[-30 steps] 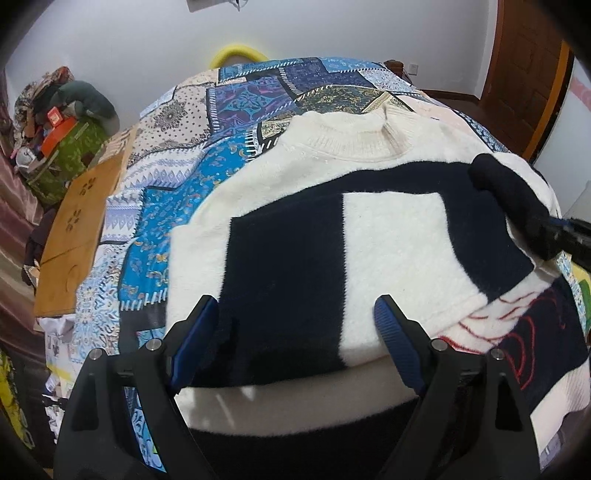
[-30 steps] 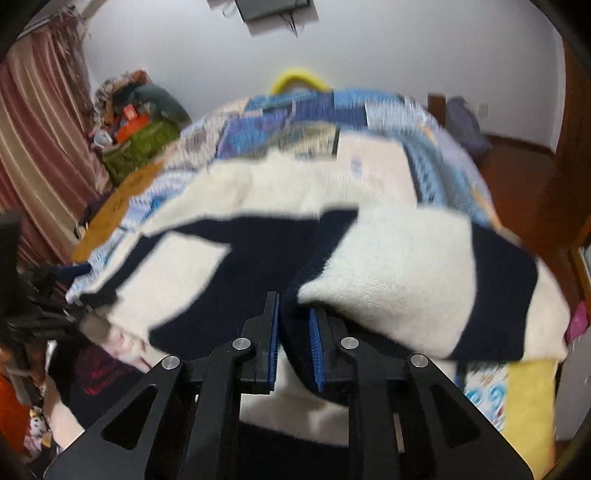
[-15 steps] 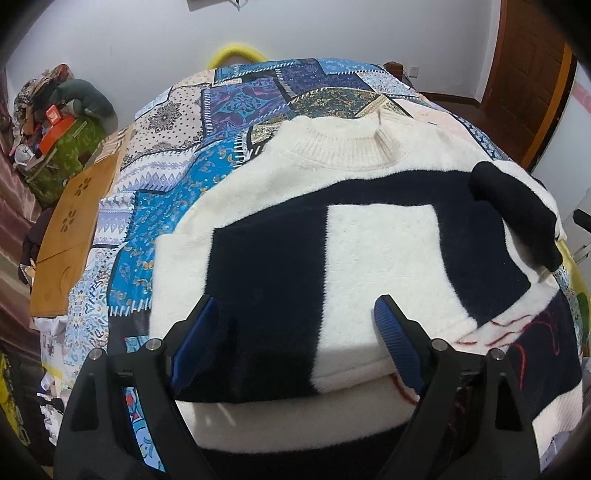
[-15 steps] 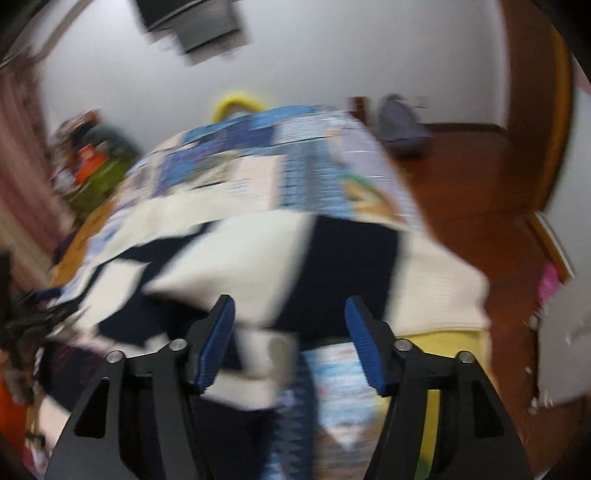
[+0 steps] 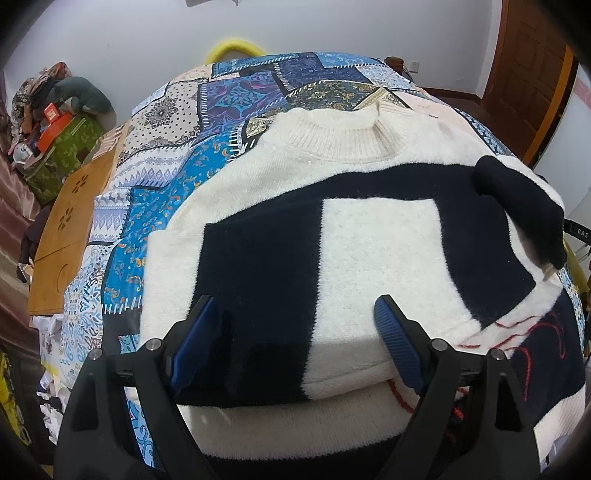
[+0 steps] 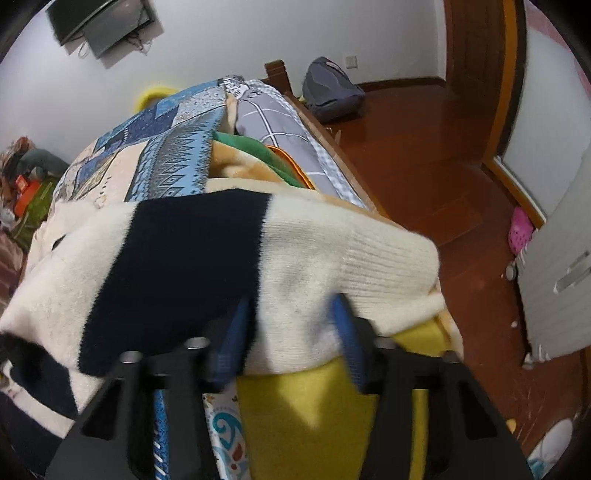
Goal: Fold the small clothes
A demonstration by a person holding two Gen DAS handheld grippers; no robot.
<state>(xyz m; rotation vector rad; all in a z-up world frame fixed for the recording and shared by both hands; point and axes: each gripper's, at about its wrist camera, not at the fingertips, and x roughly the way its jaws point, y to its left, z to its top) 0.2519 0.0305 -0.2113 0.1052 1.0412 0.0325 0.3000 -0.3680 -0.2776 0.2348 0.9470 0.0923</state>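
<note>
1. A patchwork bedspread [image 5: 177, 162] in blues, creams and dark prints covers the bed, running up toward 12 o'clock in the left wrist view, with a white wall behind it.
2. At 9 o'clock from the bed lies a wooden board [image 5: 70, 229] with flower-shaped cutouts. Beyond it, toward 10 o'clock, is a heap of clothes and boxes [image 5: 48, 110].
3. A brown wooden door [image 5: 532, 70] stands at 2 o'clock. In the right wrist view a reddish wooden floor [image 6: 424, 155] spreads from 1 to 3 o'clock, with a grey backpack [image 6: 330, 92] against the wall at 12 o'clock and a dark screen [image 6: 99, 22] high on the wall at 11 o'clock.
4. The cream and navy sweater [image 5: 369, 236] lies flat on the bedspread, its ribbed collar toward 12 o'clock. One sleeve is folded across its front, and a navy cuff rests at 3 o'clock near the edge.
5. The left gripper [image 5: 295, 343] has its jaws spread wide. Its blue pads sit over the near edge of the folded sleeve with no visible squeeze on the knit.
6. The right gripper [image 6: 291, 332] is closing. Its blue fingers [image 6: 231, 343] are blurred, and the other sleeve [image 6: 258, 266], cream with a navy band and a ribbed cuff, lies draped between and over them at the bed's edge. I cannot tell whether the pads already press the knit.
7. Yellow cloth [image 6: 306, 413] shows below that sleeve at 6 o'clock.
</note>
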